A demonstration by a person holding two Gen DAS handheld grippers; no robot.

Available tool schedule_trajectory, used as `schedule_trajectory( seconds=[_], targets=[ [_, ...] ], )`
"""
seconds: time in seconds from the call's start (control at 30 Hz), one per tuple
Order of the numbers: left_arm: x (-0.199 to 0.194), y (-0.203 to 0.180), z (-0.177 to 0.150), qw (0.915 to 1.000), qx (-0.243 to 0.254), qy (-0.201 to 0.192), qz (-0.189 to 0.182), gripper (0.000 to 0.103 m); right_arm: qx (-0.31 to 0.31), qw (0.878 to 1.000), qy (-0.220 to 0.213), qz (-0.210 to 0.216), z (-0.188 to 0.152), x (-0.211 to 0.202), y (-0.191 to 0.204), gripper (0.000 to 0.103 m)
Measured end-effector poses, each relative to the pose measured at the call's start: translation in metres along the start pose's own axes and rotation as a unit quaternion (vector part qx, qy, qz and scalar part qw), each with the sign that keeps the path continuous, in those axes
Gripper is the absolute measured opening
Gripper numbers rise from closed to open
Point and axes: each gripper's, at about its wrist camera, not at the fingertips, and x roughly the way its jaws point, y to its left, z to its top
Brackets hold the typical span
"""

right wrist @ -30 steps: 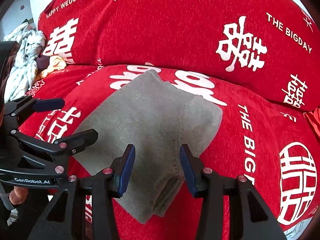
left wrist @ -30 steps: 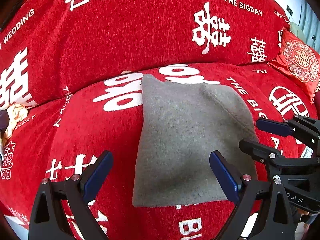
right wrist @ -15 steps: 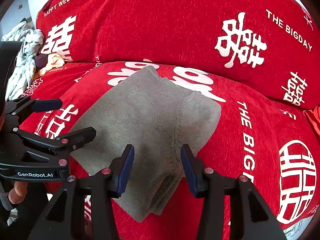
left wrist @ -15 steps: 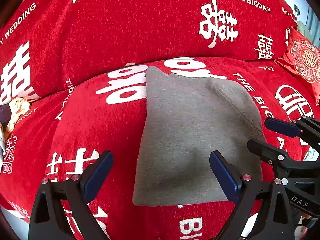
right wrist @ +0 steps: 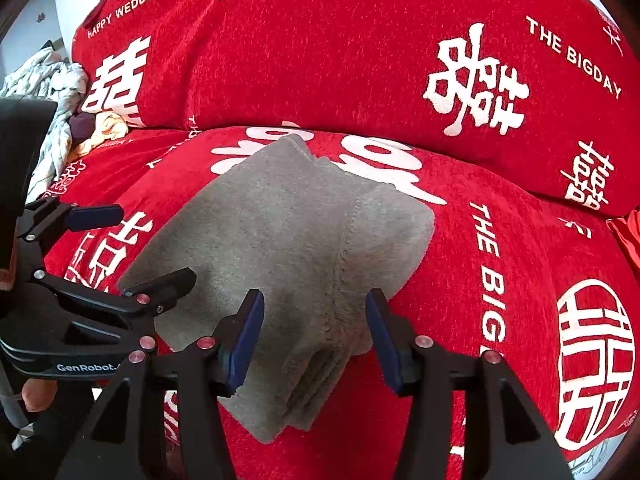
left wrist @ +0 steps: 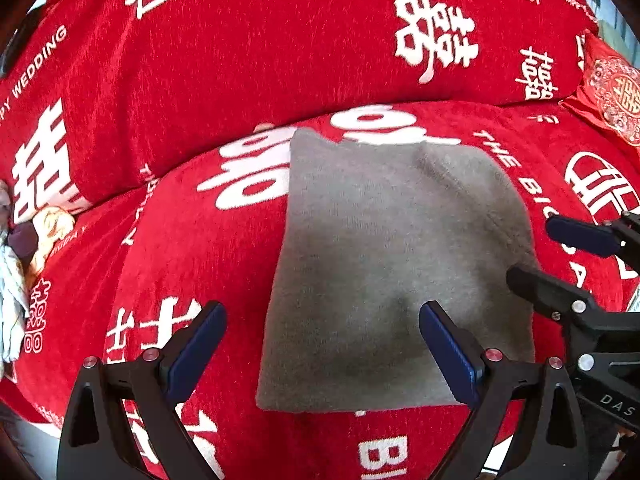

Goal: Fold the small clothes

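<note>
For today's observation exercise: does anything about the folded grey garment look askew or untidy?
Mostly neat. The grey garment lies flat on the red sofa cover, but its stacked layers fan out unevenly at the near corner. Both grippers hover open, holding nothing.

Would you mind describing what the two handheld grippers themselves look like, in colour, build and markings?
Both are alike: matte black plastic frames with triangular cut-outs, silver and pinkish rivets at the joints, and flat dark-blue pads lining each finger. The left gripper carries white "GenRobot" lettering on its side, seen from the right wrist view; the right gripper shows "DAS" in the left wrist view. No cables or sleeves are visible.
</note>
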Motion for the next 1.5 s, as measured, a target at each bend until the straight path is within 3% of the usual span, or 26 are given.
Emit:
schedule_trajectory(
  seconds=[0.13, 0.3, 0.63, 1.5],
  targets=[
    [-0.005, -0.008, 0.002, 0.9999, -0.009, -0.009, 0.008, 0.097, 0.007, 1.0, -0.005, 0.004, -0.005, -0.001, -0.009, 0.057],
    [0.002, -0.02, 0.009, 0.9999, -0.011, 0.007, -0.003, 0.097, 0.021, 1.0, -0.008, 0.008, -0.01, -0.001, -0.027, 0.057],
    [0.006, -0.037, 0.009, 0.9998, 0.002, 0.017, 0.012, 0.097, 0.023, 1.0, -0.005, 0.015, -0.013, 0.001, -0.043, 0.057],
    [0.002, -0.03, 0.003, 0.9983, -0.011, 0.033, 0.047, 0.097, -0.028, 0.998, -0.012, 0.05, -0.01, 0.0, -0.028, 0.057]
  ],
)
